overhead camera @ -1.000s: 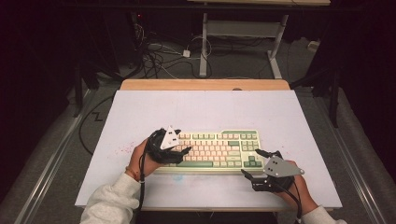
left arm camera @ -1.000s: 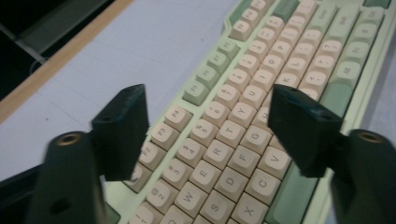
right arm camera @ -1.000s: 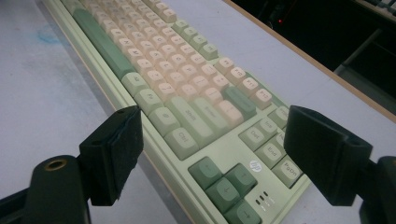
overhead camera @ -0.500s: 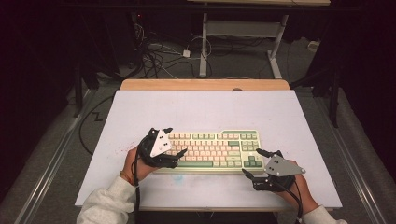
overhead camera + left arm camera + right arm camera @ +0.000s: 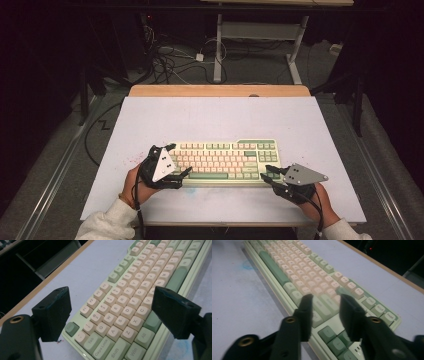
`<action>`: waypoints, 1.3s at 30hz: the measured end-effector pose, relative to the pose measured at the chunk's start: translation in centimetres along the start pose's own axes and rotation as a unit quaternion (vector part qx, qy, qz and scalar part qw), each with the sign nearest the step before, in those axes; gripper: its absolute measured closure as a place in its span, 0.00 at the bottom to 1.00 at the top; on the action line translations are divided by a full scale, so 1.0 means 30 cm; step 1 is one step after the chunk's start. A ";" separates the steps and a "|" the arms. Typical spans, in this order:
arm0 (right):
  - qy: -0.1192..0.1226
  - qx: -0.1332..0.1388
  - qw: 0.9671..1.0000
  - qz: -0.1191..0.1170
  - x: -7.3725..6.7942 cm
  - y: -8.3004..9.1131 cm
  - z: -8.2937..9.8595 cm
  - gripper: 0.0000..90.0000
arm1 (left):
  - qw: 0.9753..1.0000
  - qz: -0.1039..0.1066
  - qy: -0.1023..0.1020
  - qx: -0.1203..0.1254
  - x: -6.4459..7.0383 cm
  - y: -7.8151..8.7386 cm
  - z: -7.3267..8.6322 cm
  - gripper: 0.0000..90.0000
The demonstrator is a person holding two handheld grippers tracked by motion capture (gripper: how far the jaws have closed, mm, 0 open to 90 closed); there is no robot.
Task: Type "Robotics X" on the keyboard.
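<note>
I think I am working in a lab or a recording room. Beyond the far edge of the white table [image 5: 220, 115] I see tangled cables [image 5: 170, 60] on a grey floor [image 5: 50, 165], a metal desk frame [image 5: 260, 35], and darkness around.

A pale lilac-white table [image 5: 215, 117] (wooden strip along its far edge) carries a cream-and-green keyboard [image 5: 225, 160] lying flat near the front.

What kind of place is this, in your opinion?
Probably a lab or workshop recording station: a keyboard on a white-covered table, loose cables on the floor behind, and a bare metal desk frame.
</note>
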State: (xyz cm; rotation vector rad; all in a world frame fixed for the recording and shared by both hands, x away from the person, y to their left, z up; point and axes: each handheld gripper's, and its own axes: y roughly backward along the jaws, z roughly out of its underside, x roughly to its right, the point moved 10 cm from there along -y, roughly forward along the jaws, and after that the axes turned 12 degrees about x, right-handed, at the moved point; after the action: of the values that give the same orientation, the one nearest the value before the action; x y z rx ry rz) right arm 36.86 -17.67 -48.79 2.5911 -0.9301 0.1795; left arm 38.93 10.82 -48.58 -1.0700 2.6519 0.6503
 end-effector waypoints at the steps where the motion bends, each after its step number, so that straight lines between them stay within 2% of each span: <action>1: 0.000 -0.004 1.000 -0.004 -0.001 -0.004 0.001 0.87 | 1.000 0.000 0.000 -0.003 0.003 0.005 0.006 0.18; 6: 0.001 -0.015 1.000 -0.018 -0.012 -0.029 -0.007 1.00 | 1.000 -0.002 0.000 -0.008 0.017 0.033 0.026 0.18; 9: 0.004 -0.013 1.000 -0.021 -0.013 -0.049 -0.023 1.00 | 1.000 -0.001 -0.001 -0.017 0.027 0.051 0.046 0.18; 14: 0.005 -0.019 0.999 -0.026 -0.019 -0.090 -0.042 1.00 | 1.000 -0.003 0.011 -0.022 0.038 0.081 0.080 0.18; 20: 0.013 -0.031 0.999 -0.041 -0.041 -0.162 -0.057 1.00 | 0.999 -0.003 0.015 -0.040 0.050 0.105 0.122 0.18; 24: 0.016 -0.040 0.998 -0.051 -0.056 -0.221 -0.073 1.00 | 0.999 0.000 0.025 -0.039 0.049 0.111 0.130 0.18; 28: 0.021 -0.049 0.997 -0.054 -0.064 -0.290 -0.090 1.00 | 0.999 0.001 0.020 -0.042 0.051 0.115 0.134 0.18; 32: 0.027 -0.061 0.996 -0.056 -0.076 -0.354 -0.093 1.00 | 0.999 0.001 0.026 -0.040 0.046 0.115 0.138 0.18; 39: 0.028 -0.077 0.995 -0.059 -0.083 -0.418 -0.099 1.00 | 0.999 0.006 0.029 -0.043 0.049 0.113 0.143 0.18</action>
State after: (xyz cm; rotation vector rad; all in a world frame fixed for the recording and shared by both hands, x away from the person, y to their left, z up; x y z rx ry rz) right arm 42.91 -6.16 -50.52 2.4750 -0.7390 0.1425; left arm 35.63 14.12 -51.78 -1.1135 2.7029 0.7540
